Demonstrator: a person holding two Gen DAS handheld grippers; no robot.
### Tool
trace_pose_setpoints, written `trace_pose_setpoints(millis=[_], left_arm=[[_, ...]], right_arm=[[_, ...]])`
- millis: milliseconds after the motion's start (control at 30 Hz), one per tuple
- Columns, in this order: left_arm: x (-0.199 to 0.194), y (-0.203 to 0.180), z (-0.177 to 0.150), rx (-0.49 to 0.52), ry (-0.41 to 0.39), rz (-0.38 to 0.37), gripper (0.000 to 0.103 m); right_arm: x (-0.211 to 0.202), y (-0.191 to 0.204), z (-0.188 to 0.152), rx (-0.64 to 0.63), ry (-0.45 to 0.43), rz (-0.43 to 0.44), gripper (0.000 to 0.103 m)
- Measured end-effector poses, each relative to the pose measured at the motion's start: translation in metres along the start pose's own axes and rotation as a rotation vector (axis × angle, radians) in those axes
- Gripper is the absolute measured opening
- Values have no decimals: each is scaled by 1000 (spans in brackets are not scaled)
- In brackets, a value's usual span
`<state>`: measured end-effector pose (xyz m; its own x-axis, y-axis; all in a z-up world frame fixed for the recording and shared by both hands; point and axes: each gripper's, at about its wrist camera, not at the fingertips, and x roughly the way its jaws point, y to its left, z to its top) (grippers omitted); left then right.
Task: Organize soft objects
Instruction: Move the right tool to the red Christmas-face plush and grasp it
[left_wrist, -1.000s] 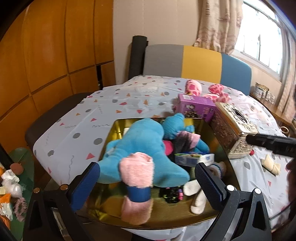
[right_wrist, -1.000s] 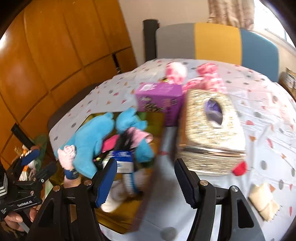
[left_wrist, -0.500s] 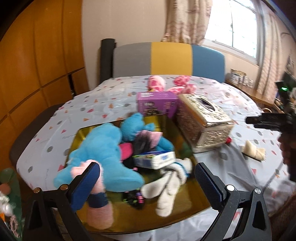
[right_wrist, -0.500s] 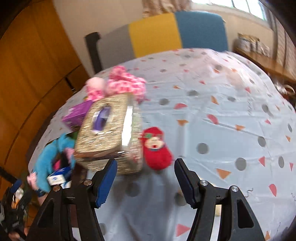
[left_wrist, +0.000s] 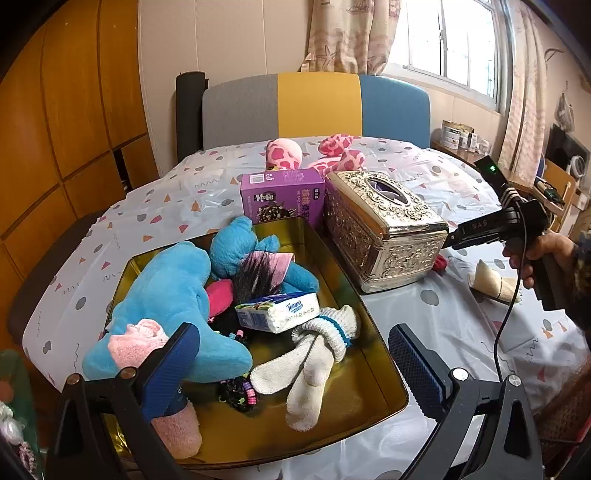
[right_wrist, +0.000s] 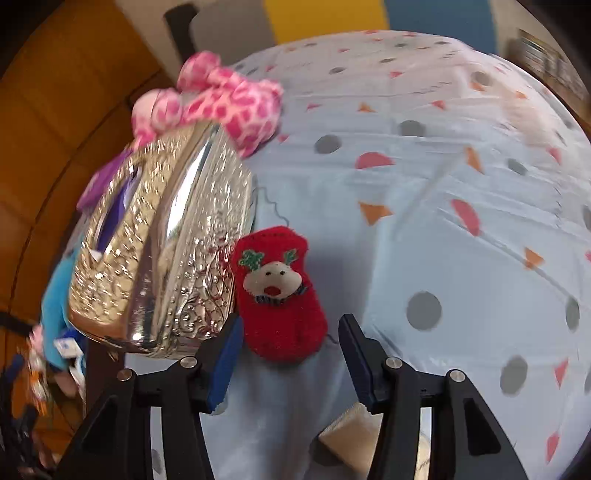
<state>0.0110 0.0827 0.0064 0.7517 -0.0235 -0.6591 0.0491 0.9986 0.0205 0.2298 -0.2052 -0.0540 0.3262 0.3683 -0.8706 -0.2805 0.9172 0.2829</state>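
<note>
Right wrist view has my right gripper (right_wrist: 290, 350) pointing steeply down at the spotted tablecloth (right_wrist: 443, 177), and the little red reindeer sock (right_wrist: 282, 291) sits right ahead of the tips, at about 12 o'clock from them, its near end just reaching in between the blue pads. The jaws are closing but nothing is pinched; the pads aren't touching the sock. At 10 o'clock from the sock, touching its edge, is the shiny embossed tissue box (right_wrist: 162, 258), and past that at 11 o'clock the pink spotted plush (right_wrist: 221, 103) lies on the cloth. A beige folded sock (right_wrist: 351, 432) peeks out under the gripper at 6 o'clock. From the left wrist camera, my left gripper (left_wrist: 293, 363) hangs wide open and empty over the near part of the gold tray (left_wrist: 373, 350). In the tray: the big blue plush (left_wrist: 170, 295), a pink fuzzy sock (left_wrist: 136, 339) at 8 o'clock, a Tempo tissue pack (left_wrist: 277, 312) near the middle, white socks (left_wrist: 314, 354) at 5 o'clock. A purple box (left_wrist: 282, 195) stands just behind the tray at 12 o'clock. My right hand (left_wrist: 535, 254) shows at 3 o'clock.
</note>
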Motion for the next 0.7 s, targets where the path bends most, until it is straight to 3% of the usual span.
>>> trace_pose_setpoints(millis=[133, 200, 267, 333, 400, 533, 700], left_arm=[[4, -1, 3, -8, 12, 0, 103], [5, -3, 3, -7, 19, 3, 103], [7, -4, 3, -6, 26, 4, 103], [8, -6, 4, -6, 28, 7, 103], [8, -7, 6, -4, 27, 4, 103], [8, -13, 8, 11, 22, -6, 103], [10, -20, 8, 24, 27, -35, 103]], right_arm=[[16, 4, 6, -110, 50, 6, 53], [27, 7, 5, -155, 92, 4, 43], [35, 11, 3, -206, 112, -5, 43], [36, 11, 4, -225, 111, -42, 18], [33, 7, 7, -206, 92, -77, 11], [19, -25, 9, -91, 47, -190, 10], [-1, -63, -7, -33, 96, -270, 11]])
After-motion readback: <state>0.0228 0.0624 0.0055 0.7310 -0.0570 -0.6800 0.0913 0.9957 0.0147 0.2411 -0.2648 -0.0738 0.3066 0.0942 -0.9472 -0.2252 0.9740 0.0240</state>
